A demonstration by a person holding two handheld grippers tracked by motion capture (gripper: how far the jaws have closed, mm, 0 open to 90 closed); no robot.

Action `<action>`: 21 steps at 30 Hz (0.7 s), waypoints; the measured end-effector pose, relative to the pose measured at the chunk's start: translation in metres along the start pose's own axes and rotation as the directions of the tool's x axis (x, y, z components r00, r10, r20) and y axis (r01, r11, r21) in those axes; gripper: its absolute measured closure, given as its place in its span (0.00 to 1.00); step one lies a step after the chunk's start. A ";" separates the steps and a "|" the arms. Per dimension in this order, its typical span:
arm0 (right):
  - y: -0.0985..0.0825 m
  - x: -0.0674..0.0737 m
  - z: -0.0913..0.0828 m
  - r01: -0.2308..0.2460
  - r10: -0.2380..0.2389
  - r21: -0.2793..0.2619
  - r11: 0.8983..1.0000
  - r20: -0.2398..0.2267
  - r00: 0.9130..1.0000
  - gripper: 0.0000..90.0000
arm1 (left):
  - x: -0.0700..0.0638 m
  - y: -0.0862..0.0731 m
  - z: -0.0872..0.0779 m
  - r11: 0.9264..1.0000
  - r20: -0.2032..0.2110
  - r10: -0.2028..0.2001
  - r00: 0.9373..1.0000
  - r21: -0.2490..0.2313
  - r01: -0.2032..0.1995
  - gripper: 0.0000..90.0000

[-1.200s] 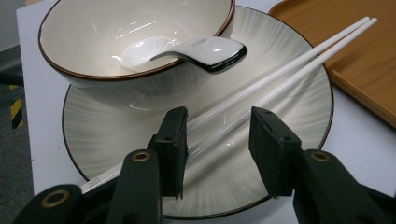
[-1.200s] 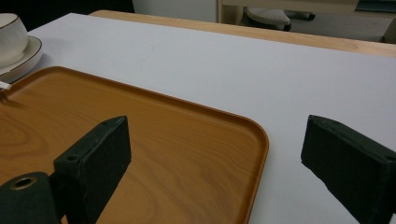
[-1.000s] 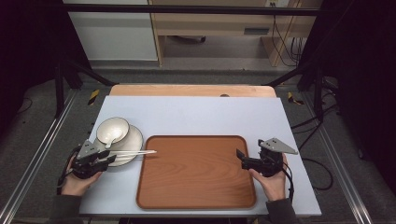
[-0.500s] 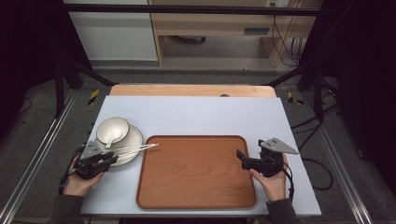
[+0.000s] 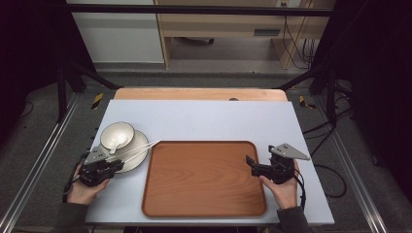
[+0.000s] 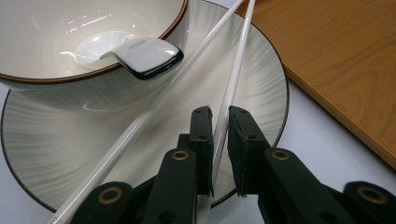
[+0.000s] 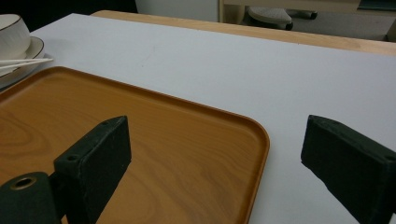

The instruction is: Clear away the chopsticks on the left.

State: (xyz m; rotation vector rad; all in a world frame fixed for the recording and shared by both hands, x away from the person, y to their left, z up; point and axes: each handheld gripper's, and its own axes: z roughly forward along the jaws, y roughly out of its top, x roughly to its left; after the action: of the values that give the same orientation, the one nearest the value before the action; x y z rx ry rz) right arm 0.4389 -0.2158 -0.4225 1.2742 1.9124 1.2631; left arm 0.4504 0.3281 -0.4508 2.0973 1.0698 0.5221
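I count one cream ceramic bowl (image 5: pixel 117 134), one ribbed cream plate (image 6: pixel 70 154), one white spoon (image 6: pixel 130 50), two white chopsticks (image 6: pixel 232 84), one rectangular wooden tray (image 5: pixel 204 178)

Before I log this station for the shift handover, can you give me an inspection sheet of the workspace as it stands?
Surface: pale table top, wooden strip along its far edge.
Job's things: wooden tray with nothing on it; bowl holding a white spoon, standing on a plate; two white chopsticks lying across the plate.
Clutter: nothing seen.
Grippers: left tongs closed around one chopstick over the plate; right tongs open wide over the tray's right edge.
Cables: one trails from the right gripper off the table; more hang at the far right.
Surroundings: dark frame, grey floor, wooden furniture behind.
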 end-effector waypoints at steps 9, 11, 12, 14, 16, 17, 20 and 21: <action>0.000 -0.001 0.000 0.000 0.000 0.002 1.000 0.000 1.000 0.09 | -0.007 0.002 0.001 1.000 -0.014 0.000 1.000 0.003 0.000 0.93; 0.000 -0.001 0.000 -0.001 0.001 0.000 1.000 -0.001 1.000 0.09 | -0.008 0.003 0.002 1.000 -0.018 -0.011 1.000 0.001 0.012 0.93; 0.000 -0.001 0.000 0.000 0.000 0.001 1.000 0.000 1.000 0.09 | -0.009 0.003 0.003 1.000 -0.018 -0.018 1.000 0.003 0.018 0.93; 0.000 -0.001 0.000 -0.002 0.002 0.001 1.000 -0.002 1.000 0.09 | -0.010 0.005 0.004 1.000 -0.026 -0.021 0.999 0.000 0.021 0.93; 0.000 -0.001 0.000 0.000 0.000 0.000 1.000 -0.001 1.000 0.09 | -0.009 0.006 0.005 0.999 -0.018 -0.040 0.999 -0.010 0.040 0.90; 0.000 -0.001 0.000 0.001 -0.001 0.000 1.000 -0.001 1.000 0.09 | -0.009 0.007 0.005 0.999 -0.013 -0.052 0.999 -0.017 0.051 0.89; 0.000 -0.001 0.000 -0.002 0.002 0.001 1.000 -0.002 1.000 0.09 | -0.009 0.010 0.009 0.998 -0.018 -0.066 0.998 -0.005 0.066 0.87; 0.000 0.000 0.000 -0.004 0.004 0.000 1.000 -0.004 1.000 0.09 | -0.008 0.011 0.011 0.997 -0.017 -0.079 0.997 -0.004 0.079 0.87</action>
State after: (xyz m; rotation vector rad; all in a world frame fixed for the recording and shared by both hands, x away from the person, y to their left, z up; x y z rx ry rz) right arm 0.4392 -0.2159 -0.4227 1.2767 1.9143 1.2684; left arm 0.4579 0.3128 -0.4502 2.0417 1.1554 0.5039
